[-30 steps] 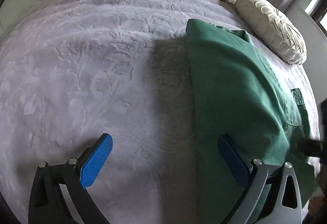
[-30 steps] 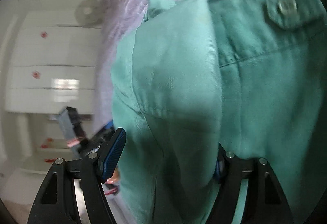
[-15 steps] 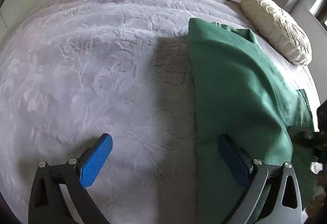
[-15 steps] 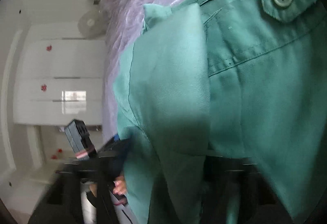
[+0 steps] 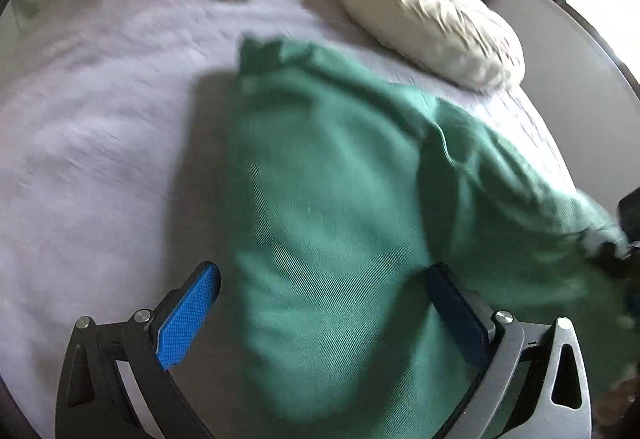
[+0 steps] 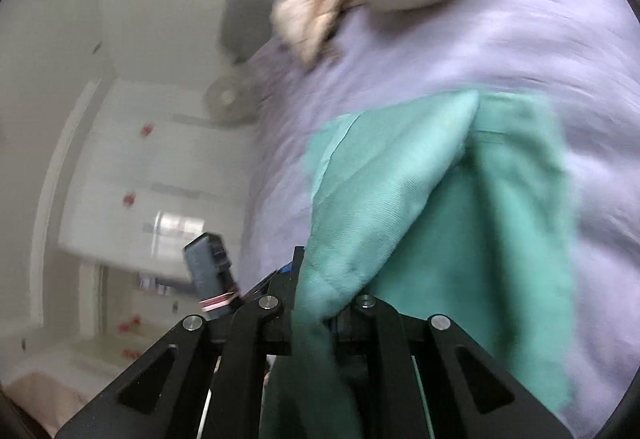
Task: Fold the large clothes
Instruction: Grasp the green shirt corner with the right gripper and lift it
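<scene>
2 grippers in view: the right gripper (image 6: 316, 313) is clamping down on a bunched edge of the green garment (image 5: 332, 199), cloth pinched between its jaws, while the left gripper (image 5: 320, 291) stands spread, the garment lying between its fingers with neither pad pressing on it. Progress judged early: the garment lies lengthwise on the bed (image 5: 100, 127), already doubled along 1 side and lifted at the gripped end, with cross folds outstanding. No brand, label or legible writing found; both views are blurred.

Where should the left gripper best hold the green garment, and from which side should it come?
Probably the garment's long left edge, approached from the bare bedspread side: that edge lies free, between the left gripper's open jaws.
</scene>
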`<state>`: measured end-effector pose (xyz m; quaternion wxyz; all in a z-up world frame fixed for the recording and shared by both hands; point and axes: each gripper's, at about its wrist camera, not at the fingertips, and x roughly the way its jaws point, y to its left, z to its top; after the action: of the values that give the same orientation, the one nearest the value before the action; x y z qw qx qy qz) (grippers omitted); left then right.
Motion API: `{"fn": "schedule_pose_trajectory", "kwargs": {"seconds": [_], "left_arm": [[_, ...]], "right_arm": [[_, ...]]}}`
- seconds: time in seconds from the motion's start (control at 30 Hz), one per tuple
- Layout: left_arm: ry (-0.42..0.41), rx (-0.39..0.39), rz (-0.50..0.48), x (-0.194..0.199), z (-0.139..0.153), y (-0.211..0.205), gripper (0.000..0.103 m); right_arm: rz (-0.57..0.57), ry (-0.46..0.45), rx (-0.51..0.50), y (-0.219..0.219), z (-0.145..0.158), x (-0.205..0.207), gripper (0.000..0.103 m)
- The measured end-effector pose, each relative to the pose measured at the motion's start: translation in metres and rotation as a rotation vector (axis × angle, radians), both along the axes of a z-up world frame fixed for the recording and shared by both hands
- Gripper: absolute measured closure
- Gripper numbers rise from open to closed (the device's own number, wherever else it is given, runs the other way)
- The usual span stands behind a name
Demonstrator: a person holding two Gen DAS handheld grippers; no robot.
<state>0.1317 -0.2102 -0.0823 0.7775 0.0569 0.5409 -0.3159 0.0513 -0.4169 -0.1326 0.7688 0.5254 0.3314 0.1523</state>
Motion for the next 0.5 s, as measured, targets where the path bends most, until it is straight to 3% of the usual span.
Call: {"fn": "schedule_pose_trajectory", "kwargs": {"seconds": [0.17, 0.23, 0.37, 0.5], "left_arm": [[-0.056, 0.087, -0.046, -0.01, -0.009, -0.015, 0.0], [-0.061, 0.088, -0.043, -0.007, 0.003, -0.007, 0.0], [-0.177, 0.09, 0.032, 0.014, 0.028, 0.009, 0.0], [-0.15, 0.092, 0.092, 0.045, 0.024, 0.015, 0.0]], "right_arm": [[-0.044, 0.246, -0.137, -0.014, -0.059, -0.013, 0.092], [-0.065, 0.233, -0.084, -0.013, -0.063, -0.013, 0.087], [-0.065, 0.19, -0.103, -0.016, -0.043, -0.011, 0.084], [-0.06, 0.181, -0.134, -0.021, -0.027, -0.006, 0.084]]}}
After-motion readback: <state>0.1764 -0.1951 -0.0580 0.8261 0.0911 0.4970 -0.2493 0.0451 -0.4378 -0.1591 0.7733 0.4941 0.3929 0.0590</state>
